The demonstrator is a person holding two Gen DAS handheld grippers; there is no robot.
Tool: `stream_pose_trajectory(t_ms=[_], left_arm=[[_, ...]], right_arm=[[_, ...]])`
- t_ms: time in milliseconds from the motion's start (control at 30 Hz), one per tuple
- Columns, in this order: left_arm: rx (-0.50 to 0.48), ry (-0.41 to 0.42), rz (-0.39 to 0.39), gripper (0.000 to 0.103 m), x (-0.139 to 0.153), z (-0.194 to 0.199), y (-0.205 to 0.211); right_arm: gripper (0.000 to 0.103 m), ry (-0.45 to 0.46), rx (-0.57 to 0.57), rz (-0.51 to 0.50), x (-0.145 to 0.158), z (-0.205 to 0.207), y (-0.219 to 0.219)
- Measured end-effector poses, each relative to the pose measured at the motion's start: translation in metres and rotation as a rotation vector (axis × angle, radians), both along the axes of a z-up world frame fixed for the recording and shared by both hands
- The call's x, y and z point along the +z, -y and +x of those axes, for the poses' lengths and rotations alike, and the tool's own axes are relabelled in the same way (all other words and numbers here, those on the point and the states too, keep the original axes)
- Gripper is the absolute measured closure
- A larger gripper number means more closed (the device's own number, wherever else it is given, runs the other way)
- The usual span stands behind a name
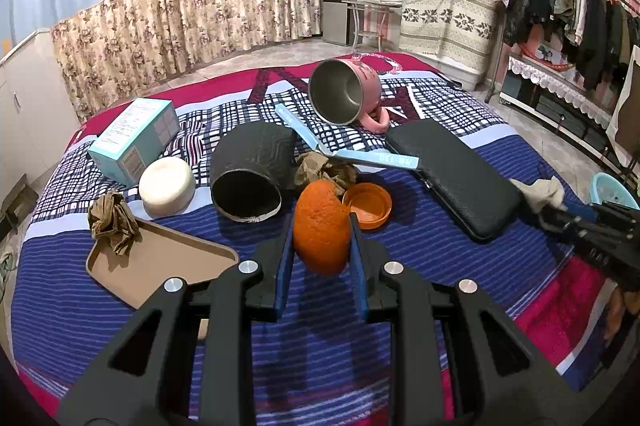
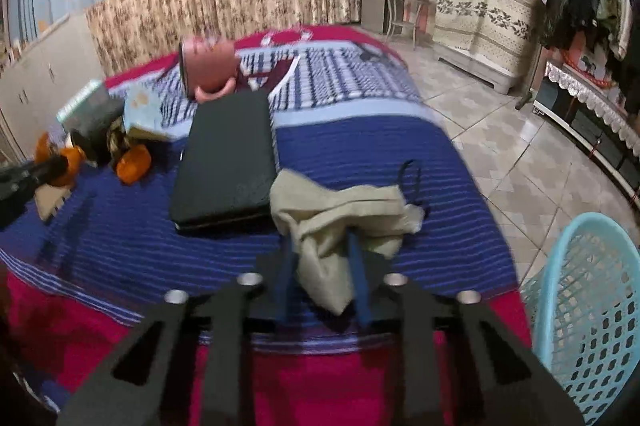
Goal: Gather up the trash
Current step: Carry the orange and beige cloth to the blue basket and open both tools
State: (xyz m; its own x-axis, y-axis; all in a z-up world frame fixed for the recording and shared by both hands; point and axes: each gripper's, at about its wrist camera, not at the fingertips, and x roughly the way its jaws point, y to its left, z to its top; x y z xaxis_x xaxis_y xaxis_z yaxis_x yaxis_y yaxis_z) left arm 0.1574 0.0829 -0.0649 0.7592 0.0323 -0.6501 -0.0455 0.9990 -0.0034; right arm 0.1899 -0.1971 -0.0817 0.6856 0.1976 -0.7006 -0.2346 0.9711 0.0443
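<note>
The left tool (image 1: pixel 320 242) pinched the light, springy orange peel (image 1: pixel 321 228) at its sides; the right tool (image 2: pixel 322 266) gripped a limp, soft rag (image 2: pixel 340 214).

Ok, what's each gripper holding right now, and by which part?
The left gripper clamps the orange peel across its lower sides. The right gripper pinches the beige crumpled tissue by its near, lower fold.

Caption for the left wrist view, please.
Left tongs grip an orange peel above the striped bedspread, amid clutter.
</note>
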Motion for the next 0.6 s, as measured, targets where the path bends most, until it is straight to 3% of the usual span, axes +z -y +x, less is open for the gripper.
stream_pose_trajectory(t_ms=[267, 600], left_arm=[[-0.018, 0.037, -0.01, 0.079, 0.015, 0.002, 0.013], [-0.144, 0.106, -0.037, 0.079, 0.044, 0.017, 0.081]], right_arm=[[0.086, 0.117, -0.083, 0.134, 0.044, -0.019, 0.054], [0.086, 0.203, -0.261, 0.096, 0.075, -0.056, 0.131]])
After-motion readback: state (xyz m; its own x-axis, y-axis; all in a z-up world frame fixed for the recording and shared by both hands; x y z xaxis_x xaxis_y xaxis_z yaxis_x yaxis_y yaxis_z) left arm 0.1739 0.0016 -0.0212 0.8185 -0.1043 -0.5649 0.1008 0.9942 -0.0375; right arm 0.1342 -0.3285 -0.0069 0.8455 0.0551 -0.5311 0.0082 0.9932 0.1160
